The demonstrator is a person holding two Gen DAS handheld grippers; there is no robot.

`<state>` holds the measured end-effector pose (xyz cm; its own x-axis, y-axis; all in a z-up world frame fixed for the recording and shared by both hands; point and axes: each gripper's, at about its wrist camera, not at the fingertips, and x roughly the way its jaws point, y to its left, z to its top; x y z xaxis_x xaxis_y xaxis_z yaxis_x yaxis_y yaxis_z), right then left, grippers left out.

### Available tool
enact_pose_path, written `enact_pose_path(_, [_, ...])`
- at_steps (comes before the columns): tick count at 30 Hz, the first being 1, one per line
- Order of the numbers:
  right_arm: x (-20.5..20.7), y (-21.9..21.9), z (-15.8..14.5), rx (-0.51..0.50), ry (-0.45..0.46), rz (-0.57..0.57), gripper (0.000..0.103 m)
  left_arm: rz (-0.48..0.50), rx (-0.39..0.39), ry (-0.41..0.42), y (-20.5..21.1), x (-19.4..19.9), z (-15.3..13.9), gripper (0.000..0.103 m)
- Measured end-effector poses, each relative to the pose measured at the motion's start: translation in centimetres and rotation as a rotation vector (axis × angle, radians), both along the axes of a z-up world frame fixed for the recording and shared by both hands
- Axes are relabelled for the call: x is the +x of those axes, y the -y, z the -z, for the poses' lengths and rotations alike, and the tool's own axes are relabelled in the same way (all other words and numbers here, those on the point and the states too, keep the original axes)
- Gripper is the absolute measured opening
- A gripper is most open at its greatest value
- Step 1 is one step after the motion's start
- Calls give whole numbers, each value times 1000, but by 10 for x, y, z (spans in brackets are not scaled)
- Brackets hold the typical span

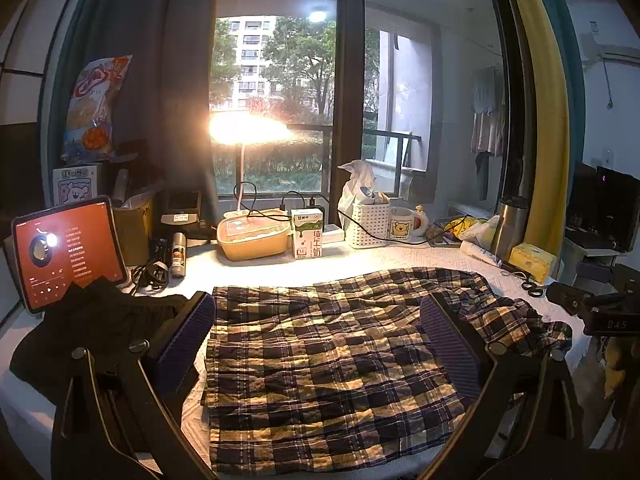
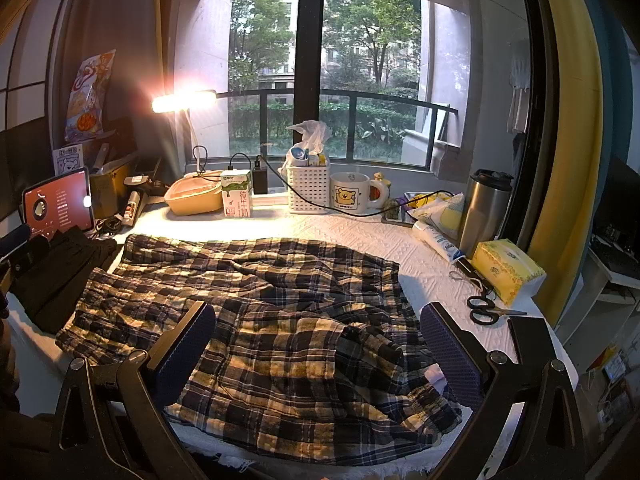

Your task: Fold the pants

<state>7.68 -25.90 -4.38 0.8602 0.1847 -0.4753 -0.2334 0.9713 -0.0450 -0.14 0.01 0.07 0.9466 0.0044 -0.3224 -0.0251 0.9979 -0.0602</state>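
Observation:
Yellow and navy plaid pants [image 1: 328, 360] lie spread on the white table cover, legs toward the left, rumpled waist end at the right; they also show in the right wrist view [image 2: 280, 320]. My left gripper [image 1: 320, 344] is open and empty, hovering over the pants' left part. My right gripper [image 2: 320, 352] is open and empty above the crumpled waist end. The right gripper's body [image 1: 600, 312] shows at the right edge of the left wrist view.
A black garment [image 1: 80, 320] and a lit tablet [image 1: 68, 252] sit at the left. At the back stand a lamp, a yellow tub [image 2: 192, 196], a milk carton [image 2: 237, 194], a white basket [image 2: 308, 188] and a mug [image 2: 352, 194]. A steel tumbler [image 2: 484, 208], tissue pack [image 2: 508, 268] and scissors [image 2: 488, 312] lie right.

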Motion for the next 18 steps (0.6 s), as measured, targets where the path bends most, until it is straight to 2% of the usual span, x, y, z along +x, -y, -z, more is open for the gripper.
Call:
enact_pose_path(13, [0,0,0,1,-1,1,103,-1,3,0,0,-1,0,101])
enact_pose_path(18, [1,-3,3,3,-14,-1,103,-11,-2,-26,-5,3,3,101])
